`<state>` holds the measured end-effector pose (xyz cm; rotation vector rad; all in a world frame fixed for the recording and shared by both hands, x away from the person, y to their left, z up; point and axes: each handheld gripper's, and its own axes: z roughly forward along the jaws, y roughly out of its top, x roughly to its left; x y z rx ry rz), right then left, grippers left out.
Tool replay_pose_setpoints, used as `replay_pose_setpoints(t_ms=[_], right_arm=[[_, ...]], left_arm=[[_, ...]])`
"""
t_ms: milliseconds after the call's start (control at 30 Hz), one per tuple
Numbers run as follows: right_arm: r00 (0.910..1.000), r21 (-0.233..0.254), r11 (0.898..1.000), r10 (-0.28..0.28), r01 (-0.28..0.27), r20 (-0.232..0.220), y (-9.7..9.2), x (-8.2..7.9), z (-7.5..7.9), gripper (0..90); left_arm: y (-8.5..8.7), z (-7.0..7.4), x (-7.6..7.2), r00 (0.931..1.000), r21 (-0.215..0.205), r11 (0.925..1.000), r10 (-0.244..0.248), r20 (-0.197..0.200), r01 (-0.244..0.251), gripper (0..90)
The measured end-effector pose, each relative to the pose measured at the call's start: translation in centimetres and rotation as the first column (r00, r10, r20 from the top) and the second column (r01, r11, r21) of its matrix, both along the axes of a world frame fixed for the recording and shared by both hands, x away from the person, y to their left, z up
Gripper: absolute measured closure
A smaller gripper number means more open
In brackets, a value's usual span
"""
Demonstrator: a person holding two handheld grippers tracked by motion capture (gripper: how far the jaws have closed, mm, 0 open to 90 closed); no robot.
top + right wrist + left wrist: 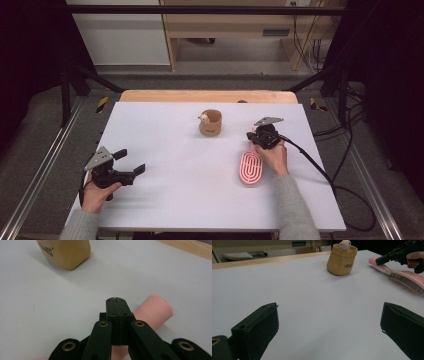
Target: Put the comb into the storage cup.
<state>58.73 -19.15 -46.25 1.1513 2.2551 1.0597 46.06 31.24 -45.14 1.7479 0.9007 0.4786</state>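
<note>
White table [165,200], wood-edged at the far side, inside a dark frame; grey floor, cables and light wooden furniture beyond.

Item one: pink hairbrush [250,168], lying flat on the right part of the table, oval head toward the person, handle pointing away. Bristles show on its upper face in the left gripper view [409,281].

Item two: right gripper [256,136], over the handle end of the hairbrush. Jaws pressed fully together in the right gripper view [117,305], nothing between them; the pink handle [152,311] passes beneath and just beside them, not clamped.

Item three: left gripper [131,161], at the left of the table, well apart from the other items. Jaws spread wide, nothing between them.

Item four: tan cup-shaped holder [210,123] with a small pale figure [204,118] at its rim, upright near the far middle of the table, left of the right gripper and apart from the hairbrush.

Risks, judged: closed jaws cannot take the handle; pushing down would likely roll or skid the round handle sideways. Reopening too close could nudge the hairbrush. A sweep leftward could tip the holder.

Obstructions: none between hairbrush and holder; the right gripper's cable [320,170] trails off the right edge.
</note>
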Motion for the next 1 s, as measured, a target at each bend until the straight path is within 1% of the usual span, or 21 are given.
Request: replay_pose_setpoints(t_ms=[100, 300, 500, 767, 800, 1000], right_arm=[[1.0, -0.02, 1.0, -0.001, 0.0, -0.009, 0.0, 0.1, -0.2, 90.0], [0.9999, -0.022, 1.0, -0.008, 0.008, -0.007, -0.2, 0.1, -0.2, 90.0], [0.9996, -0.03, 0.999, -0.025, 0.024, -0.016, -0.6, 0.0, -0.3, 90.0], [0.9991, -0.028, 0.999, -0.037, 0.036, -0.02, -1.0, -0.3, -0.1, 90.0], [0.9989, -0.036, 0.999, -0.04, 0.039, -0.024, -1.2, -0.4, -0.1, 90.0], [0.9985, -0.04, 0.998, -0.05, 0.049, -0.022, -1.5, -0.6, -0.2, 90.0]], left_arm=[[0.0, 0.0, 0.0, 1.0, 0.001, 1.0, -0.001, 0.0, 0.001, 1.6], [0.0, 0.0, 0.0, 1.0, 0.001, 1.0, -0.001, -0.001, 0.001, 1.6], [0.0, 0.0, 0.0, 1.0, 0.0, 1.0, 0.0, 0.002, 0.0, 1.6], [0.0, 0.0, 0.0, 1.0, 0.002, 1.0, -0.001, 0.001, 0.001, 1.6], [0.0, 0.0, 0.0, 1.0, 0.001, 1.0, -0.001, 0.002, 0.001, 1.6], [0.0, 0.0, 0.0, 1.0, -0.001, 1.0, 0.001, 0.003, -0.001, 1.6]])
